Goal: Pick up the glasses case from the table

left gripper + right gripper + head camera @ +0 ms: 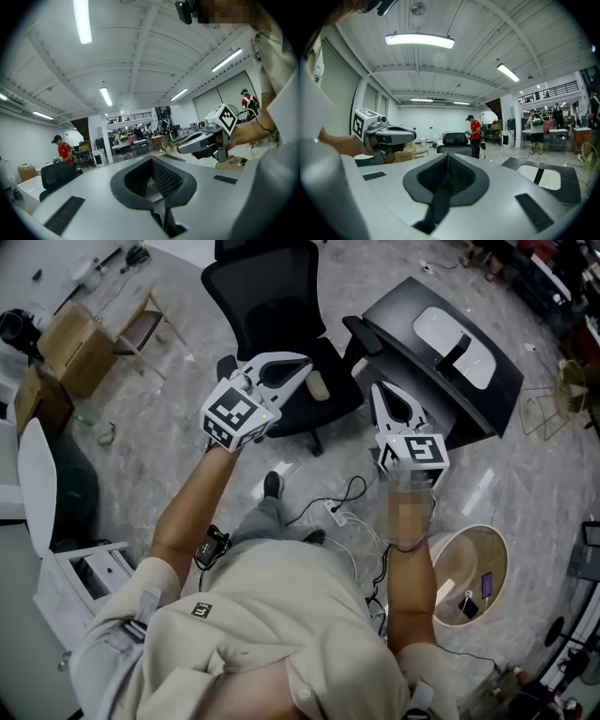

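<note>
The left gripper (302,364) is held out level over the grey floor (169,456). Its jaws are pressed together, with nothing between them. The right gripper (379,390) is beside it, a little apart. Its jaws are also closed and empty – the dark ribbed pads meet along the middle in its own view.

Just past the left gripper's tip is a black office chair (272,306). To the right of the chair is a black table (394,320). On the table top lies a white, rounded thing with a dark band across it, which looks to be the glasses case (433,329). It is alone on the table, to the right of the right gripper and farther off. Neither gripper touches it.

In the right gripper view the case lies low at the right, on the dark table top and clear of the jaws. A small round wooden table (499,554) stands near the person's right side, and cables (342,512) trail across the floor between the person's arms.
</note>
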The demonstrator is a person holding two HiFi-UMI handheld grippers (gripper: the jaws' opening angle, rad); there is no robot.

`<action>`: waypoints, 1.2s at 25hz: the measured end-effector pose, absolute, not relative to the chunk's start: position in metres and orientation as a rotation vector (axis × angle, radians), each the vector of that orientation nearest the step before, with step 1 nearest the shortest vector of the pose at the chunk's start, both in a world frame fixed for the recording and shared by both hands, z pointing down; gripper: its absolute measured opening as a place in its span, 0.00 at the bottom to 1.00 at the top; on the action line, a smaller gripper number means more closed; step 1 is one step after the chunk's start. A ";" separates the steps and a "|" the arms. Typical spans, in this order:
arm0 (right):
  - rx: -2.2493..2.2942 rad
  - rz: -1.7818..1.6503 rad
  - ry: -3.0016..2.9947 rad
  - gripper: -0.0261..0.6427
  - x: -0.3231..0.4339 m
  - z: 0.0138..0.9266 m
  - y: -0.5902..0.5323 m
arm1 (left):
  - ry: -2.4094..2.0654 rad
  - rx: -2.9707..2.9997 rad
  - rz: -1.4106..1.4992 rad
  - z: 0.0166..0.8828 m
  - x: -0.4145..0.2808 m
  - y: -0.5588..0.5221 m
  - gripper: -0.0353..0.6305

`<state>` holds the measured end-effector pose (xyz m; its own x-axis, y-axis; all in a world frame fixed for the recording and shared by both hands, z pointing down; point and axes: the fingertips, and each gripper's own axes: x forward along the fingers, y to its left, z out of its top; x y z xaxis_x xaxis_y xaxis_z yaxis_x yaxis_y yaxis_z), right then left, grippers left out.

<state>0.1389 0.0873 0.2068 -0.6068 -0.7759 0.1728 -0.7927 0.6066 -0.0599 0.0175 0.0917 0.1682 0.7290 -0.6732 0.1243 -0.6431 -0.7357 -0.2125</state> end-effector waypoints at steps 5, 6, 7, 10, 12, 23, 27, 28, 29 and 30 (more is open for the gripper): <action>1.415 0.187 -2.629 0.08 0.142 0.212 0.069 | 0.947 -2.829 -0.247 0.176 0.025 0.056 0.07; 1.435 0.189 -2.616 0.08 0.142 0.213 0.064 | 0.923 -2.839 -0.240 0.177 0.026 0.047 0.07; 1.456 0.191 -2.603 0.08 0.143 0.213 0.058 | 0.899 -2.849 -0.230 0.177 0.027 0.038 0.07; 1.521 0.205 -2.573 0.08 0.141 0.215 0.040 | 0.817 -2.874 -0.213 0.180 0.030 0.014 0.07; 1.558 0.221 -2.561 0.08 0.137 0.215 0.025 | 0.774 -2.883 -0.214 0.182 0.027 -0.002 0.07; 1.681 0.264 -2.455 0.08 0.117 0.230 -0.035 | 0.620 -2.954 -0.209 0.205 0.010 -0.072 0.07; 1.707 0.272 -2.420 0.08 0.108 0.233 -0.049 | 0.580 -2.970 -0.194 0.209 0.002 -0.089 0.07; 1.713 0.273 -2.414 0.08 0.106 0.233 -0.053 | 0.574 -2.974 -0.188 0.210 -0.001 -0.093 0.07; 1.717 0.273 -2.410 0.08 0.103 0.233 -0.056 | 0.570 -2.978 -0.183 0.211 -0.005 -0.097 0.07; 1.720 0.272 -2.407 0.08 0.099 0.232 -0.059 | 0.566 -2.980 -0.178 0.211 -0.008 -0.100 0.07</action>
<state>0.0991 -0.0587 0.2321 -0.3199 -0.9157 0.2430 -0.9469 0.3178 -0.0489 -0.0083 -0.1004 0.2113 0.9240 -0.3703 0.0957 -0.3581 -0.9255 -0.1231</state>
